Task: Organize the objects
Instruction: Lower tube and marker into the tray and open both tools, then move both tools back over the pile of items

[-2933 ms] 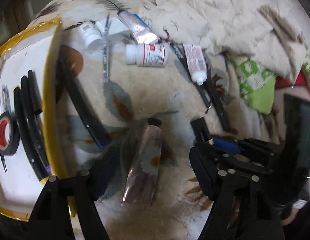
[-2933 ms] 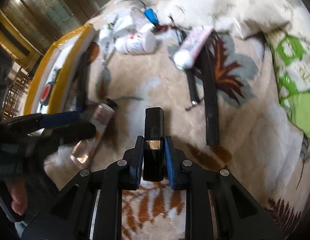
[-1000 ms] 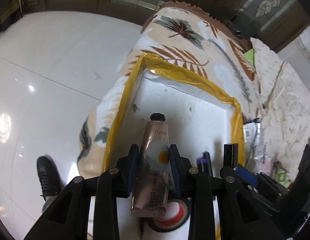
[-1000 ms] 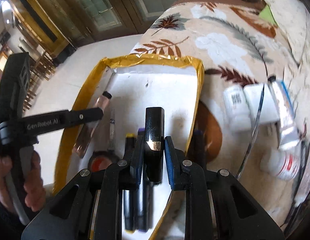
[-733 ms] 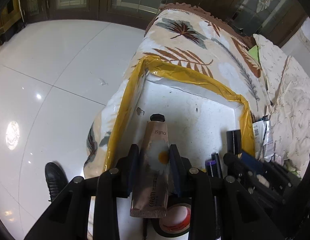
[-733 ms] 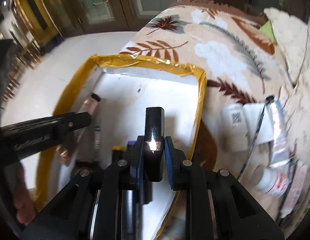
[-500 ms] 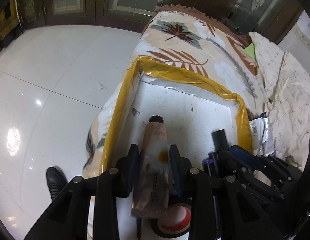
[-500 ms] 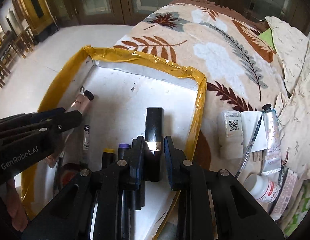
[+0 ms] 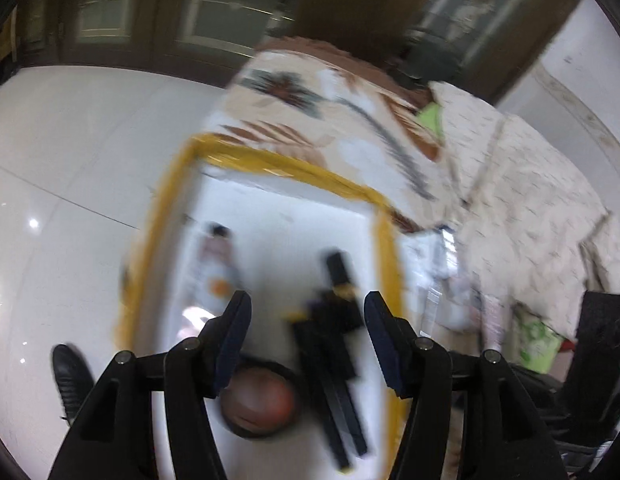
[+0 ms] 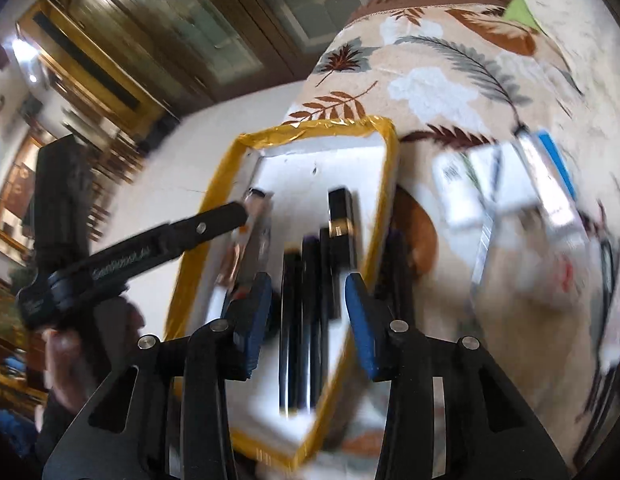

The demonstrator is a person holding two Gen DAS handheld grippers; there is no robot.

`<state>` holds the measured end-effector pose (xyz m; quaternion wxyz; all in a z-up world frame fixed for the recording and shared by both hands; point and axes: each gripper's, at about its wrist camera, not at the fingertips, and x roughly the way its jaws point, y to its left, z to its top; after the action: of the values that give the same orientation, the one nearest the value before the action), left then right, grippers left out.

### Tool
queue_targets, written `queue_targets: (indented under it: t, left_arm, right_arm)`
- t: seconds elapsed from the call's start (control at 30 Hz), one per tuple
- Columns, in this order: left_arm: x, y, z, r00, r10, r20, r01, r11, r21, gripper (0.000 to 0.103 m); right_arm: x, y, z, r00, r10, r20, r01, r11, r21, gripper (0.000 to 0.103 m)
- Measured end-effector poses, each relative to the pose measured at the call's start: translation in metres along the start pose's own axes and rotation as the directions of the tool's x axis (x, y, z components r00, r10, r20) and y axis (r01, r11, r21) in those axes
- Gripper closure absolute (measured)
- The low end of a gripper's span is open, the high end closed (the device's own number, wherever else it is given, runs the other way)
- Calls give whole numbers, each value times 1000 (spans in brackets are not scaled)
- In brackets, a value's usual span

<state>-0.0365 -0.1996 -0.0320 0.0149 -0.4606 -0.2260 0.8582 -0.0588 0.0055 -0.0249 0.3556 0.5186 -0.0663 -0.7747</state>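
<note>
- The cream tube [image 10: 252, 240] with a black cap lies in the white tray [image 10: 306, 168], near its left wall, no longer between any pads
- The black lipstick-like case [image 10: 341, 224] with a gold band lies in the same tray toward the right wall, just beside a row of dark pens [image 10: 306, 320]
- A roll of tape [image 9: 257, 404] with a reddish core sits at the near end of the tray (badly blurred in the left wrist view)
- The left gripper [image 9: 306, 334] hangs over the tray, its jaws having just spread wide, with nothing between them
- The right gripper [image 10: 306, 314] stands likewise parted above the pens, jaws just widened and clear of the case
- The tray has a yellow taped rim [image 10: 321, 126] and rests on a leaf-patterned blanket [image 10: 437, 76]
- White bottles [image 10: 455, 196] and a silver tube [image 10: 549, 184] lie on the blanket to the right of the tray
- A person's hand [image 10: 70, 344] grips the left tool's handle; a black shoe [image 9: 72, 372] stands on the pale floor
</note>
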Motion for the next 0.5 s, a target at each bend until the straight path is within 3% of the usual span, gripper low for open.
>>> queue_targets:
  t: [0.1, 0.2, 0.27, 0.33, 0.4, 0.5]
  left_arm:
    - [8, -33, -19, 995, -77, -64, 79, 997, 25, 44]
    - [20, -66, -44, 976, -166, -139, 168, 986, 7, 44]
    - [24, -86, -62, 976, -156, -154, 167, 984, 65, 44]
    - [22, -105, -78, 988, -86, -127, 107, 979, 173, 44]
    - [16, -114, -84, 994, -56, -98, 79, 966, 244, 44]
    - [11, -116, -87, 994, -61, -94, 84, 962, 260, 44]
  right_arm:
    - [-21, -20, -28, 998, -63, -18, 63, 998, 12, 60]
    - [-41, -53, -58, 989, -143, -34, 145, 988, 50, 60]
    - [-54, -71, -71, 976, -214, -29, 215, 975, 53, 60]
    - [-69, -92, -82, 958, -286, -8, 286, 956, 65, 60]
    - [-83, -115, -90, 954, -299, -2, 297, 949, 103, 60]
    - [-96, -142, -90, 942, -336, 23, 328, 931, 163, 60]
